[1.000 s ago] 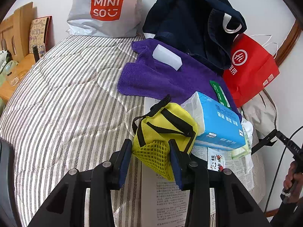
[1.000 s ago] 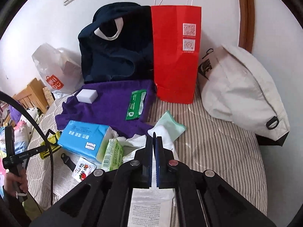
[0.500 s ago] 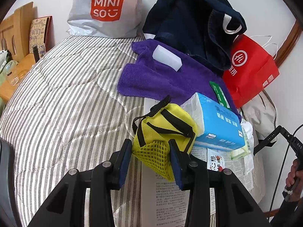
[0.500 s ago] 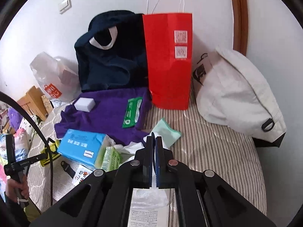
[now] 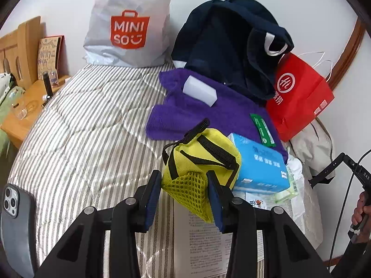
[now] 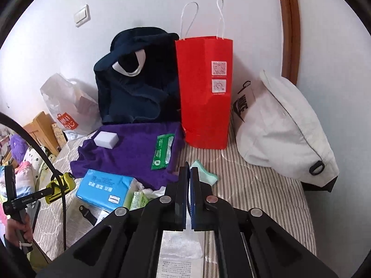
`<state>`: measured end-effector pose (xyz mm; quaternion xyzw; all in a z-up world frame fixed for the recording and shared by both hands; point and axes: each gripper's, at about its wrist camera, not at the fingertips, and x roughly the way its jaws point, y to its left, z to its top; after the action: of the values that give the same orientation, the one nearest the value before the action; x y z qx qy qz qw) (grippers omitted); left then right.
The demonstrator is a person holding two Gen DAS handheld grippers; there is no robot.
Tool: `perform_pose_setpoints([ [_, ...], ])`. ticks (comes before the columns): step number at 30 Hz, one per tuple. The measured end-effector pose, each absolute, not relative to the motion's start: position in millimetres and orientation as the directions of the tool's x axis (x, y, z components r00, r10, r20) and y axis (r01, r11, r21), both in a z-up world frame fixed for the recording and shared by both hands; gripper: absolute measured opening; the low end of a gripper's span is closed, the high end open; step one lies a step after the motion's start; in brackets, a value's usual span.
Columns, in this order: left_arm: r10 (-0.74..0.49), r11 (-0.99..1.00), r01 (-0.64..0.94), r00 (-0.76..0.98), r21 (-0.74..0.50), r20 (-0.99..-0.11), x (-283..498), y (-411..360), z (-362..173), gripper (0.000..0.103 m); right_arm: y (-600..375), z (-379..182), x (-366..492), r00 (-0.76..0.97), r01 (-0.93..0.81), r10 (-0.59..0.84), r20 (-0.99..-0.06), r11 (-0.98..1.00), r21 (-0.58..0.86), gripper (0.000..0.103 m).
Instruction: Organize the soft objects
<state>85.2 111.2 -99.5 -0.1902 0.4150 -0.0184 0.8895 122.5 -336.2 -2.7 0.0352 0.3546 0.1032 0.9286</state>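
My left gripper (image 5: pixel 184 191) is shut on the mesh corner of a yellow pouch (image 5: pixel 204 159) with black straps, held over the striped bed. The pouch also shows at the far left of the right wrist view (image 6: pixel 60 187). My right gripper (image 6: pixel 190 180) is shut and holds nothing, above a white printed sheet (image 6: pixel 180 254). A purple towel (image 6: pixel 132 148) lies ahead with a white sponge block (image 6: pixel 106 139) and a green wipes pack (image 6: pixel 163 149) on it. A blue tissue pack (image 6: pixel 105 190) and a mint cloth (image 6: pixel 205 175) lie near my right gripper.
A red paper bag (image 6: pixel 204 90), a dark navy bag (image 6: pixel 136 88) and a white Miniso bag (image 5: pixel 129 27) stand against the wall. A white Nike bag (image 6: pixel 283 127) lies at the right. A phone (image 5: pixel 14 227) lies at the left on the bed. A wooden nightstand (image 5: pixel 27 102) is far left.
My right gripper has drawn back and risen, so the red bag and towel look farther. My left gripper still holds the yellow pouch, nearly unmoved.
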Motion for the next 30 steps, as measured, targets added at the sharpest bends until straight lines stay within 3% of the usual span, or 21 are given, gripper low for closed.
perform_pose_setpoints([
  [17, -0.206, 0.934, -0.085, 0.664, -0.347, -0.719, 129, 109, -80, 0.038, -283, 9, 166, 0.705, -0.278, 0.336, -0.625, 0.941, 0.191, 0.002],
  [30, -0.23, 0.932, -0.07, 0.641, -0.354, -0.732, 194, 109, -91, 0.038, -233, -10, 233, 0.648, -0.328, 0.387, -0.656, 0.919, 0.218, 0.002],
])
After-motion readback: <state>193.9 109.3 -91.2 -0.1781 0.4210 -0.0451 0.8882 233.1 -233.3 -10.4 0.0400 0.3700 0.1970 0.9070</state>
